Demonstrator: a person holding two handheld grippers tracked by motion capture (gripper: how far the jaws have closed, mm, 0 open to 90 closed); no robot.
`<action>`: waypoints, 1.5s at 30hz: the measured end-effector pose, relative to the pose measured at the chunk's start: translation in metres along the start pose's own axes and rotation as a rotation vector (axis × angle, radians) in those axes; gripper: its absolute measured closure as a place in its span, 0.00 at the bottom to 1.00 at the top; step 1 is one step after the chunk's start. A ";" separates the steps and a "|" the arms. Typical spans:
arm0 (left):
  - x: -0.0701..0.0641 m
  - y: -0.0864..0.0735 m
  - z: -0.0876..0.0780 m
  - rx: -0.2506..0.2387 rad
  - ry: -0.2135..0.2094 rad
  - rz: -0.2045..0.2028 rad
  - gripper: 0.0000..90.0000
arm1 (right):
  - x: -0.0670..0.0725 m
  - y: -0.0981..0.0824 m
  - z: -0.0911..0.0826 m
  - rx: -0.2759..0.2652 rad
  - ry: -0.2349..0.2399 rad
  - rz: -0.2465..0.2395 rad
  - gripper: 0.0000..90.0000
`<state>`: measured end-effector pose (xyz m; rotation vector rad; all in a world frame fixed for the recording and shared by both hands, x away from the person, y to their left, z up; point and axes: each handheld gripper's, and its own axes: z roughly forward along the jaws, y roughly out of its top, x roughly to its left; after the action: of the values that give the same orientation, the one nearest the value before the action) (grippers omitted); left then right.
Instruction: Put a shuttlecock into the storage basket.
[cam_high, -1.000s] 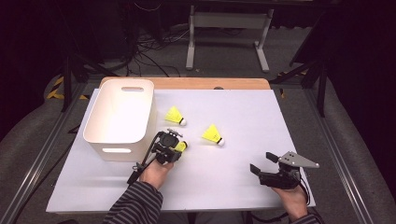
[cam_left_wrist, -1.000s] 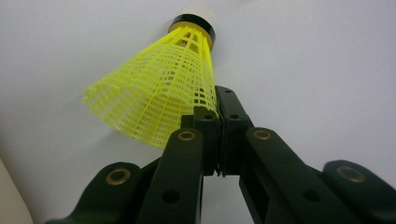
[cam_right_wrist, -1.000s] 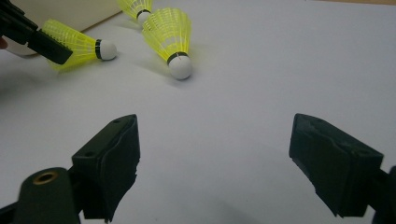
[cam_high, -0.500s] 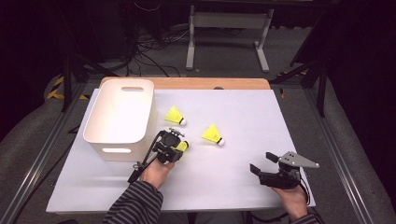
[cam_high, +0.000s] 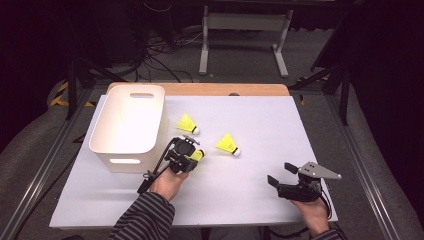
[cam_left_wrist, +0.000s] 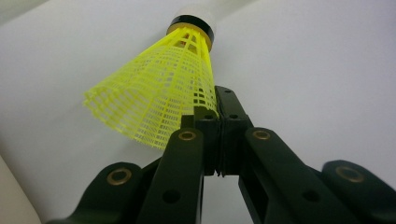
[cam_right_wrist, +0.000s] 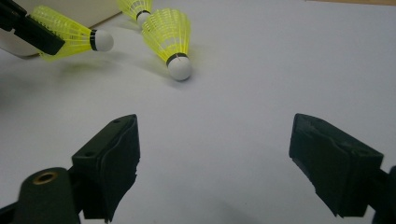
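My left gripper (cam_high: 186, 151) is shut on the mesh skirt of a yellow shuttlecock (cam_high: 197, 155), just right of the white basket's near corner. Seen along the closed jaws (cam_left_wrist: 217, 111), this shuttlecock (cam_left_wrist: 159, 95) points its white cork away, low over the white board. Two more yellow shuttlecocks lie on the board: one (cam_high: 187, 123) beside the basket, one (cam_high: 227, 144) nearer the middle. My right gripper (cam_high: 281, 174) stands open at the front right with nothing between its fingers. In the right gripper view (cam_right_wrist: 215, 163) the middle shuttlecock (cam_right_wrist: 170, 39) lies ahead and the held one (cam_right_wrist: 70, 33) at upper left.
A white plastic basket (cam_high: 127, 125) with handle slots stands at the left of the white board (cam_high: 260, 125). A wooden strip (cam_high: 200, 89) runs along the table's far edge. Metal rails border both sides, and a stand and cables lie on the floor beyond.
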<state>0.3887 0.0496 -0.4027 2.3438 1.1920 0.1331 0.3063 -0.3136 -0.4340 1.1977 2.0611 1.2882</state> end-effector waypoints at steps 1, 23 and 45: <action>0.000 0.001 -0.001 -0.002 -0.001 0.003 0.99 | 0.000 0.000 0.000 0.000 0.000 0.000 0.19; -0.007 0.007 -0.018 -0.025 -0.028 0.029 0.99 | 0.000 0.000 -0.003 -0.032 0.009 0.004 0.18; -0.012 0.013 -0.032 -0.029 -0.016 0.061 0.99 | 0.001 0.000 -0.002 -0.034 0.013 -0.002 0.18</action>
<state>0.3815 0.0466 -0.3666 2.3523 1.1039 0.1511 0.3042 -0.3142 -0.4329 1.1755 2.0409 1.3285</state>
